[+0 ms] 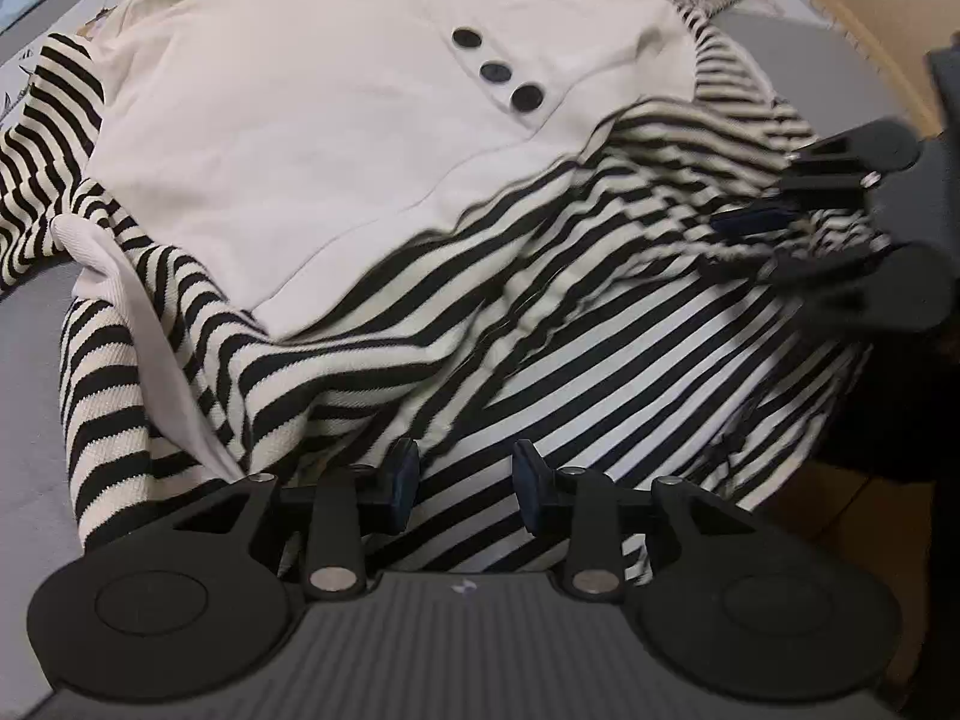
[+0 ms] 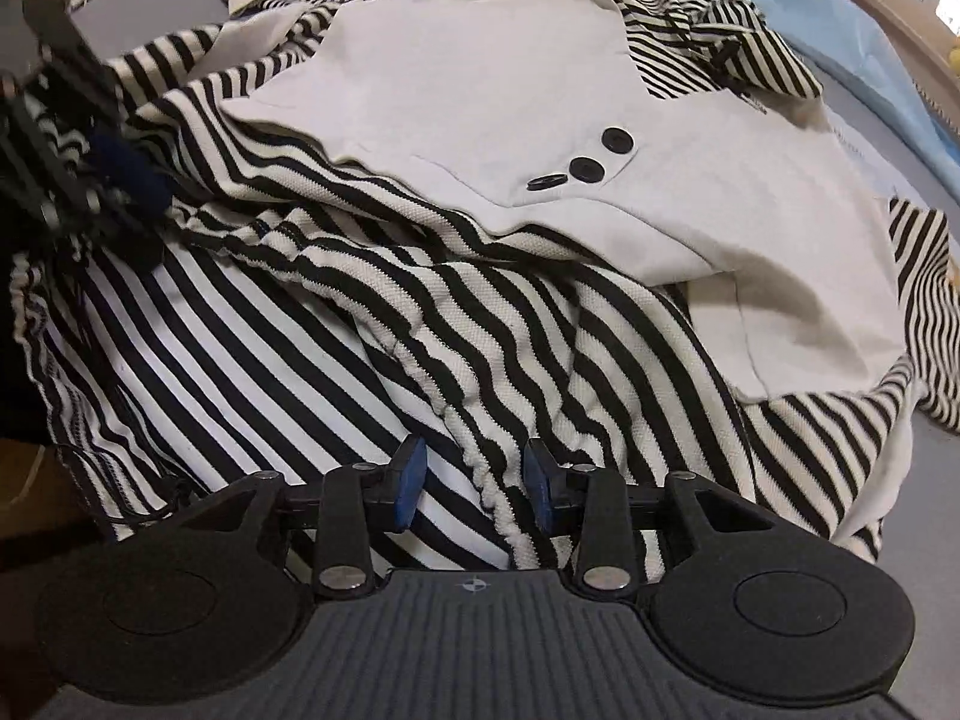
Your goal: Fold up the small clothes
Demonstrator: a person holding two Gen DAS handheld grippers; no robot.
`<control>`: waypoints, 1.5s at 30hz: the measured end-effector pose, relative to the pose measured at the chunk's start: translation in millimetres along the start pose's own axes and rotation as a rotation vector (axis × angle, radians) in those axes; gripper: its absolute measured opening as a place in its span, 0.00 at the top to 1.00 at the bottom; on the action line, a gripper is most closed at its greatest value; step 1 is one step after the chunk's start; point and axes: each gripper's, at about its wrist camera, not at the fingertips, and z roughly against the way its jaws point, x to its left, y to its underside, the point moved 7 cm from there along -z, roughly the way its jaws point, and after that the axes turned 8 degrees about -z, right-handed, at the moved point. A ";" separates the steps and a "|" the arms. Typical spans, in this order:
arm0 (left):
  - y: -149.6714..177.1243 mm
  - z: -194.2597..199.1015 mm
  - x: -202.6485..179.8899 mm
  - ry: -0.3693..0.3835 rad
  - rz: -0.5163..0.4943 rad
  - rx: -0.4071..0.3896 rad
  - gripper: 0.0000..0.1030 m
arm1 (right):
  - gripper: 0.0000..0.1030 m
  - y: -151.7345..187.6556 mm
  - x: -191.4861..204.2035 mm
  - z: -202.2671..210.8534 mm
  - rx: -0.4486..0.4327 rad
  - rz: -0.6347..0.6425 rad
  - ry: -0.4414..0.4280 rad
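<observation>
Fingers point(image 1: 406, 473) over one striped garment point(image 1: 540, 330), three buttons point(image 1: 495, 73).

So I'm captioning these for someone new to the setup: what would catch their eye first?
First, the striped garment, black and cream, lying rumpled across the grey table and filling both views. On its far half sits a plain cream panel with three dark buttons in a slanted row. The left gripper and right gripper both hover over the near striped edge, with a gap between each pair of blue pads.
</observation>
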 end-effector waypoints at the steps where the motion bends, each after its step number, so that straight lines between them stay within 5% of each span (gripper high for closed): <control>1: 1.5 -2.2 2.0 -0.015 -0.005 0.009 0.64 | 0.79 1.9 -1.2 0.9 -0.002 -0.003 -0.006; 4: 8.2 -7.5 9.1 -0.064 -0.018 0.038 0.90 | 0.91 11.6 -4.4 11.4 -0.023 -0.007 -0.047; 7: 13.8 -0.7 8.3 -0.055 -0.030 0.020 1.00 | 1.00 22.0 -10.1 26.6 -0.043 -0.033 -0.074; 14: 35.7 28.6 -7.6 0.030 -0.099 -0.058 1.00 | 1.00 62.5 -28.8 75.4 -0.086 -0.078 -0.165; 19: 29.7 40.7 1.0 0.022 -0.015 -0.117 0.97 | 0.98 81.2 -37.0 84.8 -0.109 -0.100 -0.085; 24: 10.7 31.6 -8.6 0.021 -0.007 -0.139 0.94 | 0.71 56.0 -29.6 83.0 -0.183 -0.118 -0.070; 28: -0.3 9.1 -14.6 -0.038 -0.056 -0.081 0.81 | 0.67 37.9 -23.2 61.1 -0.168 -0.098 -0.044; 31: -5.3 2.7 -11.1 -0.053 -0.053 -0.067 0.58 | 0.66 25.9 -18.9 41.0 -0.124 -0.057 -0.018; 32: -5.7 0.6 -9.1 -0.066 -0.055 -0.061 0.57 | 0.64 21.9 -17.3 35.3 -0.115 -0.054 -0.023; 37: -4.4 -13.8 3.1 -0.100 -0.047 0.007 0.59 | 0.61 21.0 -13.2 5.9 -0.005 -0.007 -0.010; 39: -2.9 -17.4 7.0 -0.108 -0.045 0.026 0.66 | 0.61 19.4 -10.9 3.9 -0.004 0.010 -0.017; 40: -3.8 -17.2 7.3 -0.102 -0.043 0.024 0.78 | 0.61 19.4 -11.2 4.1 -0.003 0.008 -0.023; 41: -5.0 -16.2 7.5 -0.099 -0.041 0.019 0.88 | 0.63 20.2 -12.4 4.4 -0.003 0.008 -0.027; 45: -5.0 -12.0 10.0 -0.085 -0.027 0.007 0.93 | 0.85 23.5 -16.7 11.9 -0.027 0.008 -0.037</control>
